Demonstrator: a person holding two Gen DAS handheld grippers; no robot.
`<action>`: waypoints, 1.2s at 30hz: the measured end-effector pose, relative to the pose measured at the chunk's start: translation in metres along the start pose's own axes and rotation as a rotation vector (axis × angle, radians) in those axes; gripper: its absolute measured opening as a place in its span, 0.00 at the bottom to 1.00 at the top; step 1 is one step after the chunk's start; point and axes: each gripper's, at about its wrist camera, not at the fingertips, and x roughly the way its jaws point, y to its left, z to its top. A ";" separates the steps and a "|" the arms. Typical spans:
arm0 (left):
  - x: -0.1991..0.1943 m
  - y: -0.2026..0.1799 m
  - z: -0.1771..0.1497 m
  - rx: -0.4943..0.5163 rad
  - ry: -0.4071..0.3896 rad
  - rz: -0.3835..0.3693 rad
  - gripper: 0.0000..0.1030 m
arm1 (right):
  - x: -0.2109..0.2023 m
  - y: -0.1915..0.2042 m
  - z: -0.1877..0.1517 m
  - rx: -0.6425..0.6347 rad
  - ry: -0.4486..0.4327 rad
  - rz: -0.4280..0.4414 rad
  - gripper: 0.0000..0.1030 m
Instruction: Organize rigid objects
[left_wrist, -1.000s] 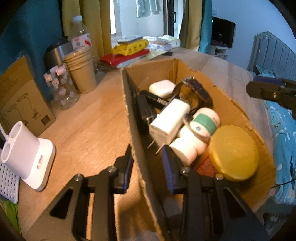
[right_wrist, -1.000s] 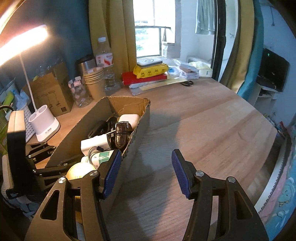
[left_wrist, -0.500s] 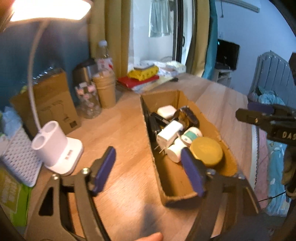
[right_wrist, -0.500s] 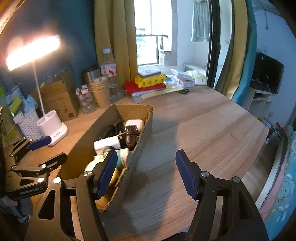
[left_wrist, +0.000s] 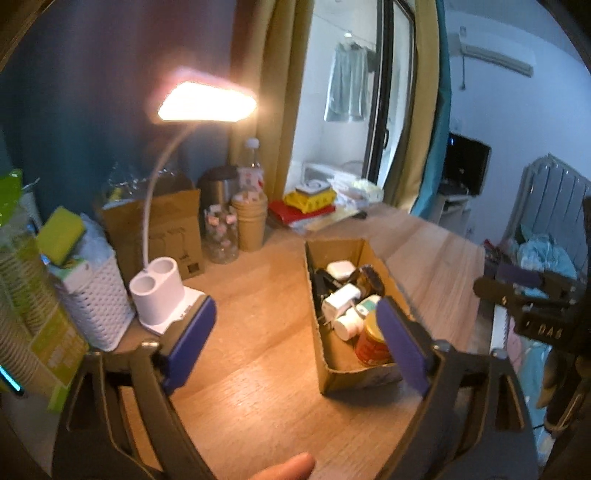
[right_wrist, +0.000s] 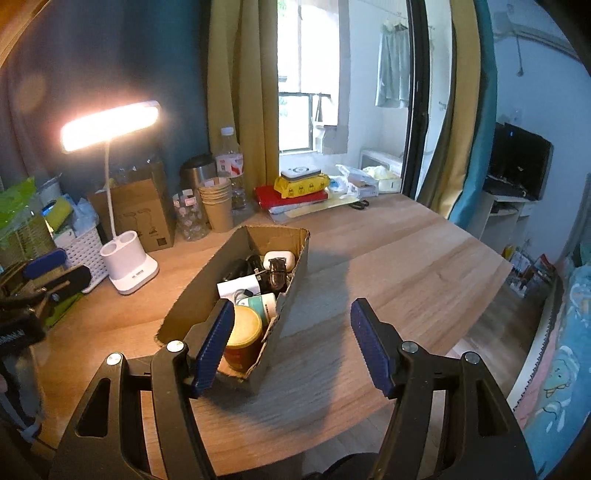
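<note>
A long cardboard box (left_wrist: 334, 245) (right_wrist: 195, 295) lies on the wooden table. It holds a yellow-lidded jar (left_wrist: 369, 345) (right_wrist: 245, 332), a white charger (left_wrist: 341, 299) (right_wrist: 238, 286), a white earbud case (left_wrist: 340, 267) (right_wrist: 279, 256) and a teal-labelled bottle (right_wrist: 264, 302). My left gripper (left_wrist: 295, 334) hangs above and short of the box's near end. Its jaws are opening wide and touch nothing. My right gripper (right_wrist: 293, 339) is open over the box's near right corner, apart from it.
A lit desk lamp on a white base (left_wrist: 159, 291) (right_wrist: 129, 266) stands left of the box, beside a white basket (left_wrist: 96, 295). Paper cups (left_wrist: 251, 221), a brown carton (right_wrist: 144, 206) and red and yellow packs (right_wrist: 295, 188) line the back. The table edge (right_wrist: 480, 295) runs along the right.
Both grippers have pulled back and up from the box. The left jaws, earlier close around the box's left wall, have spread wide and left it. The right jaws widened slightly.
</note>
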 end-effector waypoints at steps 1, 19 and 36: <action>-0.005 0.000 0.001 -0.003 -0.006 -0.002 0.90 | -0.007 0.002 -0.001 0.001 -0.011 -0.005 0.67; -0.103 -0.012 0.014 0.044 -0.181 0.024 0.92 | -0.109 0.022 -0.007 0.012 -0.169 -0.073 0.67; -0.127 -0.017 0.017 0.060 -0.217 0.027 0.92 | -0.137 0.027 -0.009 0.019 -0.210 -0.107 0.68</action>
